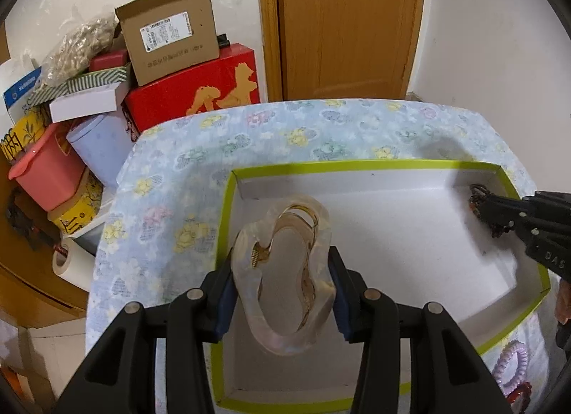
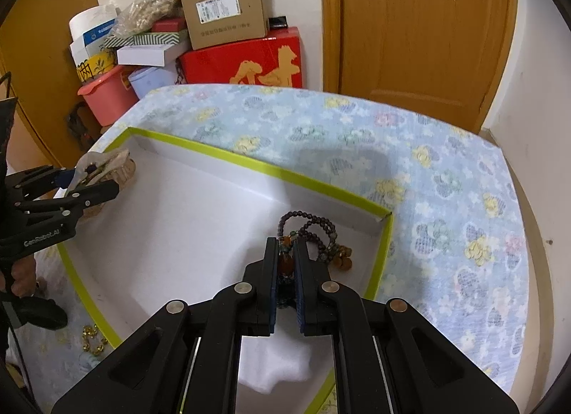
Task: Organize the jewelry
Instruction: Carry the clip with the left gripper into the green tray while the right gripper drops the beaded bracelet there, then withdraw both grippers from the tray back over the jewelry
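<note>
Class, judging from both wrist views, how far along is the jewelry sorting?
Nothing lies loose in the box yet. In hand: the left gripper holds a hair claw over it; the right gripper holds a bead bracelet in its corner. Left: a purple hair tie and gold beads on the cloth.

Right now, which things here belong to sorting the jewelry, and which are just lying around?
Job:
left tongs gripping hair claw
right tongs gripping bead bracelet
green-rimmed box
purple hair tie

Lying about:
cardboard carton
red box
pink tub
</note>
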{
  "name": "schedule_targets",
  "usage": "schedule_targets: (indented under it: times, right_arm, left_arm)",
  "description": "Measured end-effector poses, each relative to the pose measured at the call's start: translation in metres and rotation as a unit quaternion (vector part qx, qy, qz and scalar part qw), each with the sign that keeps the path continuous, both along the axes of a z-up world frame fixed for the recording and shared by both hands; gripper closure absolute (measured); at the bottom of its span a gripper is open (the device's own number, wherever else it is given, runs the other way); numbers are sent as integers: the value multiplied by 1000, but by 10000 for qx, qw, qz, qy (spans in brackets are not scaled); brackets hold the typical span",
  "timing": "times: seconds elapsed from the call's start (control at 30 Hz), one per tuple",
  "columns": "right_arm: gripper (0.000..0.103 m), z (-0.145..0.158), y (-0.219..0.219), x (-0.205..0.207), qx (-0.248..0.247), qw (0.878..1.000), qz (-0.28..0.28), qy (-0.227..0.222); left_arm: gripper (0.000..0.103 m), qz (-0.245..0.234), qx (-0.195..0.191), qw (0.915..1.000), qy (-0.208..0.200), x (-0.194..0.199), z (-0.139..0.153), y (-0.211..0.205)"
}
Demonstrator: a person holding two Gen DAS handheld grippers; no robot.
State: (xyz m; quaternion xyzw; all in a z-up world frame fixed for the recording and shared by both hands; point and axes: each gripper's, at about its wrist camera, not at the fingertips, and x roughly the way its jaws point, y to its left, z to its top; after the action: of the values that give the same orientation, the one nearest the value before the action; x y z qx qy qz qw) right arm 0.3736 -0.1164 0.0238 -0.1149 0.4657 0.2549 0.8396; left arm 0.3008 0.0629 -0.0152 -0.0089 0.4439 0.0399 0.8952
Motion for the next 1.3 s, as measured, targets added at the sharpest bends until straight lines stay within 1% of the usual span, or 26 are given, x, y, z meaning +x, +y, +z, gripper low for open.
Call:
schedule_targets:
  times: [0.07,0.1,0.23,0.27,0.33,0.4,0.57,0.6,0.67,0.7,0.8,0.93,1.07,1.17,1.3]
  right_arm:
    - [88,0,-2,-2,42,10000,-14,27]
    - [84,0,-3,-3,62,10000,5,32]
    - [76,4,-3,-10,43,10000,36,-32]
    - [74,6,-4,-12,66,10000,38,-27]
    - [63,9,-6,-17,93,9999,39,-52]
    - [60,12,-7,-22,135,9999,47,-91]
    - [59,18,-11,-37,228,9997,-3,-83]
    - [58,21,-13,-42,253,9996,-2,-100]
    - [53,27,-17,-52,317,9994,-17,-145]
    - [50,31,-19,-57,378,9992,-14,-158]
    - [50,44,-26,-76,556,9982,-31,-213]
    - [50,59,-35,-110,768,9966,63,-294]
    - [48,68,-45,-150,866,9955,168,-342]
    - [48,68,-50,-179,892,9955,203,-238]
    - [48,62,-53,-215,744,9969,214,-163]
  left_arm:
    - [55,-32,-136,9999,78,2,-2,2]
    - [55,-41,-161,9998,87,1,-2,2]
    - [55,-72,-309,9995,55,-4,0,4]
    - [54,-82,-338,9994,32,-6,2,4]
    - [53,-116,-344,9993,-57,-12,8,4]
    - [51,-157,-358,9991,-143,-16,14,2]
    - [50,-181,-420,9986,-270,-28,27,3]
    - [50,-177,-421,9985,-293,-32,30,3]
    - [50,-213,-422,9982,-376,-42,38,2]
    - [50,-230,-427,9979,-426,-47,41,1]
    - [50,-250,-446,9972,-555,-67,52,-2]
    - [50,-296,-405,9961,-723,-103,60,-13]
    - [50,-284,-376,9960,-756,-140,58,-25]
    - [50,-312,-415,9961,-719,-169,52,-34]
    - [50,-288,-506,9959,-693,-201,45,-41]
